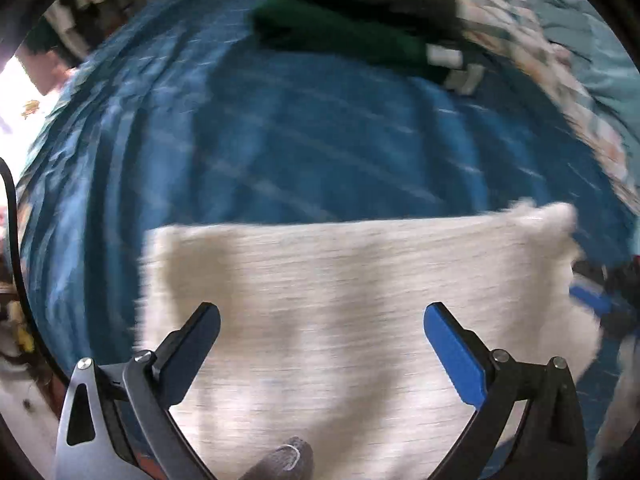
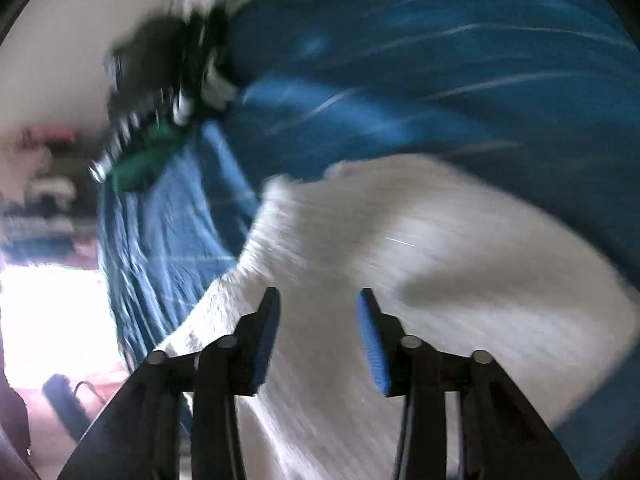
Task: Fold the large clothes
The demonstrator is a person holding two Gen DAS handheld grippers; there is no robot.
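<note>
A white knitted garment [image 1: 340, 300] lies folded flat on a blue bedsheet [image 1: 300, 140]. My left gripper [image 1: 320, 316] hovers over its near part with its jaws wide open and nothing between them. In the right wrist view the same white garment [image 2: 440, 240] lies on the blue sheet [image 2: 440, 60]. My right gripper [image 2: 318, 308] is above it, jaws open with a moderate gap, holding nothing. Part of the right gripper [image 1: 600, 300] shows at the garment's right edge in the left wrist view. Both views are motion-blurred.
A green and black pile of clothes [image 1: 352, 32] lies at the far side of the bed; it also shows in the right wrist view [image 2: 152, 120]. A patterned quilt [image 1: 540, 60] lies at the far right. The floor [image 2: 48, 320] is beside the bed.
</note>
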